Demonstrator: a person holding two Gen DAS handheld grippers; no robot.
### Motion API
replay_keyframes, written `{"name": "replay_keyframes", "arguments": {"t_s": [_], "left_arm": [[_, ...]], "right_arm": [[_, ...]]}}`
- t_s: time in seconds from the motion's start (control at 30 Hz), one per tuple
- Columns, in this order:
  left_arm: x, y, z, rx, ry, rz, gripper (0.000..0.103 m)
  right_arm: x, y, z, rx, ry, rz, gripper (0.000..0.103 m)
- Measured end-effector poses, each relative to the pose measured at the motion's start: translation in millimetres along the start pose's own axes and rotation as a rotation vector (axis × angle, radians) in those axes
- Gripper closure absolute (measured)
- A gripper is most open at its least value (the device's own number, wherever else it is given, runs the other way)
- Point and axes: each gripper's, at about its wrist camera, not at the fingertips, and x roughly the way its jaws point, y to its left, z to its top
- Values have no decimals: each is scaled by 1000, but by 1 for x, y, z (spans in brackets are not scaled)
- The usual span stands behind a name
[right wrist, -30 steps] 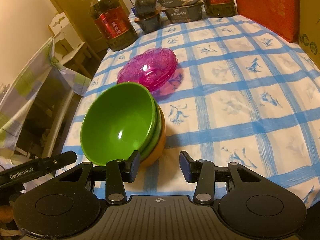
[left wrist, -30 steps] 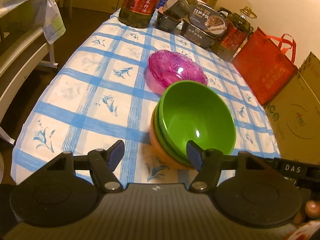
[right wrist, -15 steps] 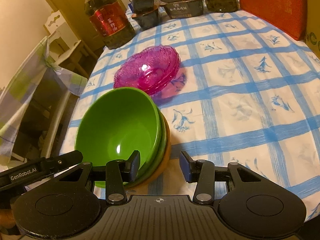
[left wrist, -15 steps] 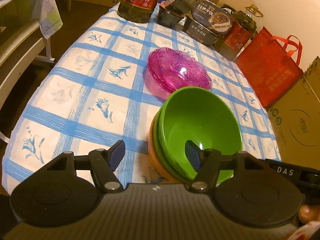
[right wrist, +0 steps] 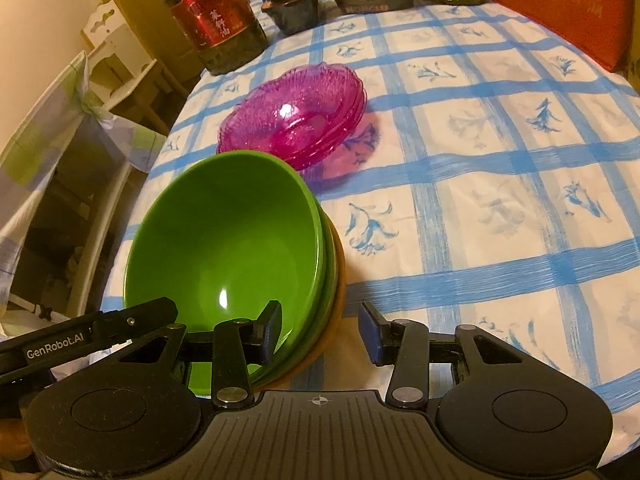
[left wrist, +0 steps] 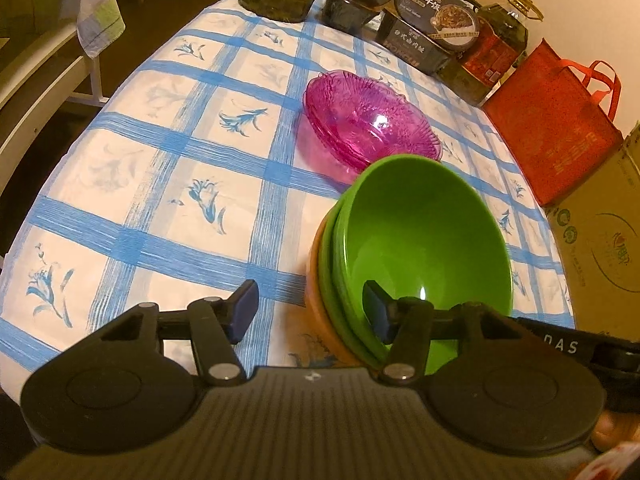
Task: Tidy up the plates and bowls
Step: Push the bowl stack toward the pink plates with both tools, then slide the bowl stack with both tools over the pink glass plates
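From our left wrist camera, our left gripper hides the near rim of the stacked green bowls; its jaws are closing astride that rim, one finger inside the empty top bowl, not yet pressing. An orange bowl peeks out beneath. Empty pink glass dishes sit just behind on the checked tablecloth. From the right wrist camera, our right gripper stands part open across the opposite rim; contact is unclear.
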Motion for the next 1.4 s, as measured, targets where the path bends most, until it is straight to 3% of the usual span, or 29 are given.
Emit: {"name": "replay_keyframes", "arguments": {"t_s": [0.6,0.73,1.4], "left_arm": [[14,-7,7,44,34,-21,69],[19,-12,9,59,51,-23,77],[18,-19,7,87,56,3,78]], "right_arm": [[12,-1,2,27,28,21,67],[12,0,2,28,27,14,68],[7,-4,-1,50,4,25,70]]}}
